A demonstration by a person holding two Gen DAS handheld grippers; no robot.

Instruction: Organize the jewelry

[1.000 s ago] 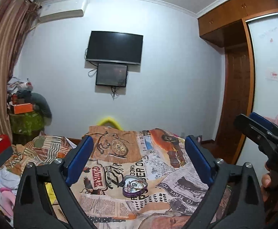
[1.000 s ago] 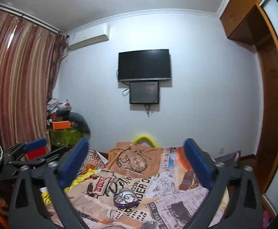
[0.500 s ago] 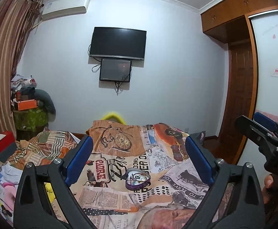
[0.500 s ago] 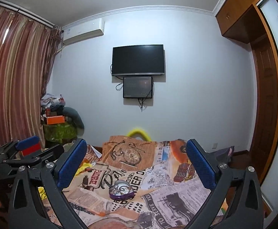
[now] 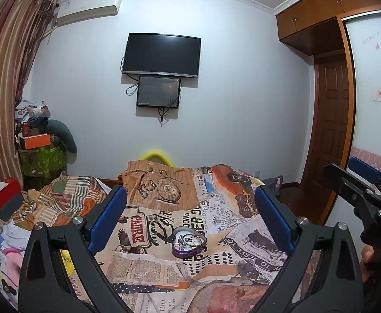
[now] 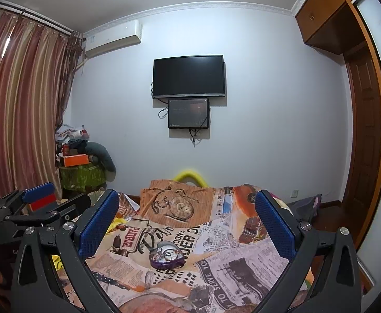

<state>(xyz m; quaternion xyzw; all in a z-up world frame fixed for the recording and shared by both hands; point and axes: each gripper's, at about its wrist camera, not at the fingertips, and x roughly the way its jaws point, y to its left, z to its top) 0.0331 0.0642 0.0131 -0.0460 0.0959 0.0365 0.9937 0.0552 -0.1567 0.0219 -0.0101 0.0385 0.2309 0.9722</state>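
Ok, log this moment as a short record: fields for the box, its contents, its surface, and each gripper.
box: purple heart-shaped tin, lid off
contents: small jewelry pieces, tangled; too small to tell apart
surface: bed cover printed with newspaper and pocket-watch patterns
left gripper: open, empty, above the bed, the tin ahead between its fingers
right gripper: open, empty, aimed at the same tin
contact: neither gripper touches the tin
background: dark wall TV with a smaller screen under it

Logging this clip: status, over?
Left gripper open, empty. Right gripper open, empty. Heart tin open on bed, untouched. Nothing between.
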